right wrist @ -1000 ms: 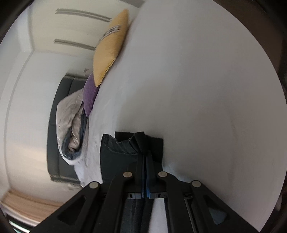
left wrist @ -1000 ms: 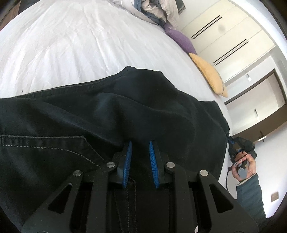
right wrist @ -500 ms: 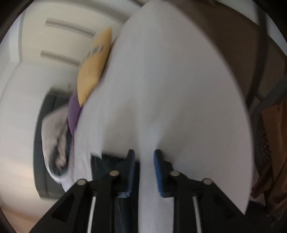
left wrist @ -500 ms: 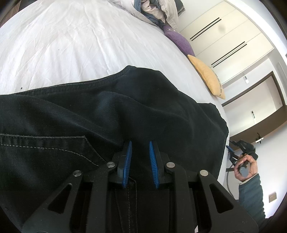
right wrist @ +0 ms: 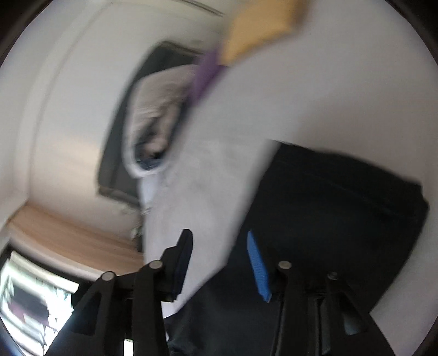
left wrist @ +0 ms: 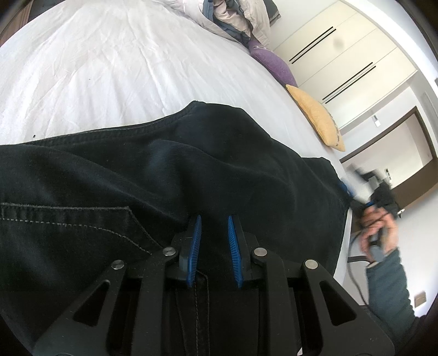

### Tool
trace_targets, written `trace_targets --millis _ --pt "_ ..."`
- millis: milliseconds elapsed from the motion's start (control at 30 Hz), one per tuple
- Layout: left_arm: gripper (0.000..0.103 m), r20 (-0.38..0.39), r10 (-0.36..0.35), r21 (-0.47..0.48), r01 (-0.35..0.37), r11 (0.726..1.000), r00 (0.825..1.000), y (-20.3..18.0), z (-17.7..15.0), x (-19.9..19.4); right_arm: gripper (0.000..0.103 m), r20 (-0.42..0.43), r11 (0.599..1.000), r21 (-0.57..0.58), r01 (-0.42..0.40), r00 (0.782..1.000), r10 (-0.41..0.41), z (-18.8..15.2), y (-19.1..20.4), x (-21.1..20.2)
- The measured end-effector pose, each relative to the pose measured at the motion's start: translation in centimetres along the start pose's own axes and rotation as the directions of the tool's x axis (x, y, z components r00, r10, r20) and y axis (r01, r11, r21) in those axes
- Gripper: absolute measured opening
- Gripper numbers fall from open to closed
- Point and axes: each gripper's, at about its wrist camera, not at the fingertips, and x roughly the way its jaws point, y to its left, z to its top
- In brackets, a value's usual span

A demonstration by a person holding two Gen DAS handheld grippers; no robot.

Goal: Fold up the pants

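Observation:
Black pants lie spread on the white bed sheet, a stitched pocket seam at the left. My left gripper sits low on them, its blue pads closed on a raised fold of the dark cloth. At the pants' far right edge a hand holds my right gripper, blurred and just off the cloth. The right wrist view is smeared by motion. There my right gripper has its jaws opening with nothing gripped, above the edge of the pants and the sheet.
A yellow pillow, a purple pillow and a crumpled duvet lie along the far side of the bed. White wardrobe doors and a doorway stand beyond. The bed's right edge drops off beside the hand.
My right gripper let go of the pants' corner, its jaws parted, and it swung and rolled away from the edge. The left gripper and the cloth under it stayed put.

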Motion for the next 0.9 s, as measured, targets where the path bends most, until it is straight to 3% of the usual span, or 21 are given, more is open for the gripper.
trace_targets --millis 33,67,133,167,400,467,500,533,567,600,633,700,767,800,833,867,900 --pt "0.019 -0.002 0.002 -0.003 -0.002 1.0 1.0 0.0 0.0 -0.1 0.004 0.012 0.993 0.087 0.086 0.996 -0.087 0.0 -3.0 0.1" --pt "0.019 -0.002 0.003 -0.006 -0.003 1.0 1.0 -0.1 0.1 -0.3 0.0 0.02 0.983 0.163 0.087 0.996 -0.092 0.1 -5.4 -0.1" --pt "0.02 -0.005 0.001 -0.023 -0.001 1.0 1.0 -0.2 0.1 -0.6 0.0 0.099 0.966 0.256 -0.033 0.995 0.008 -0.2 -9.0 -2.1" --pt "0.02 -0.005 0.0 -0.034 -0.001 0.999 1.0 -0.1 0.2 -0.8 0.0 0.138 0.975 0.219 0.034 0.988 -0.065 -0.3 -8.9 -3.6" --pt "0.02 0.008 -0.006 -0.055 0.007 0.998 1.0 0.4 0.3 -1.0 0.0 0.19 0.967 0.184 0.176 0.959 -0.21 0.7 -8.1 -6.8" --pt "0.02 0.012 -0.008 -0.047 0.009 0.999 1.0 0.4 0.2 -0.8 0.009 0.224 0.967 0.103 0.235 0.941 -0.253 1.1 -5.5 -7.4" --pt "0.02 0.016 -0.008 -0.044 0.009 0.999 1.0 0.4 0.2 -0.7 0.012 0.238 0.972 0.063 0.226 0.943 -0.235 0.9 -3.9 -7.1" --pt "0.02 0.019 -0.007 -0.04 0.008 0.999 1.0 0.3 0.2 -0.7 0.028 0.232 0.983 0.009 0.183 0.956 -0.18 0.6 -2.3 -6.7" --pt "0.02 0.02 -0.005 -0.035 0.005 0.999 1.0 0.3 0.1 -0.7 0.052 0.206 0.99 -0.026 0.136 0.97 -0.128 0.2 -1.3 -6.1" --pt "0.02 0.021 0.001 -0.028 0.0 1.0 1.0 0.1 -0.1 -0.7 0.061 0.153 0.995 -0.056 0.077 0.986 -0.068 -0.1 -0.1 -4.8" --pt "0.02 0.021 0.004 -0.023 -0.003 1.0 1.0 0.0 -0.2 -0.7 0.064 0.075 0.997 -0.074 0.009 0.997 -0.004 -0.5 1.1 -3.0" --pt "0.02 0.022 0.004 -0.019 -0.004 1.0 1.0 -0.4 -0.6 -0.8 0.064 -0.085 0.99 -0.113 -0.084 0.994 0.075 -1.9 2.5 0.9" --pt "0.02 0.022 -0.002 -0.022 0.003 1.0 1.0 -0.4 -0.6 -0.8 0.064 -0.164 0.99 -0.123 -0.064 0.985 0.044 -2.9 2.4 3.7" --pt "0.02 0.021 -0.005 -0.023 0.006 1.0 1.0 -0.4 -0.7 -0.8 0.062 -0.174 0.993 -0.115 -0.01 0.985 -0.01 -3.2 1.5 4.7" --pt "0.02 0.021 -0.009 -0.024 0.009 1.0 1.0 -0.4 -0.7 -0.9 0.04 -0.158 0.995 -0.075 0.061 0.985 -0.072 -2.9 -0.2 5.3" --pt "0.02 0.021 -0.013 -0.027 0.014 1.0 1.0 -0.3 -0.6 -0.9 0.0 -0.127 0.996 -0.023 0.086 0.988 -0.088 -2.4 -1.9 5.0" --pt "0.02 0.024 -0.018 -0.035 0.019 0.999 1.0 0.0 -0.6 -1.1 0.0 -0.09 0.992 0.05 0.119 0.989 -0.115 -1.8 -3.9 4.3"
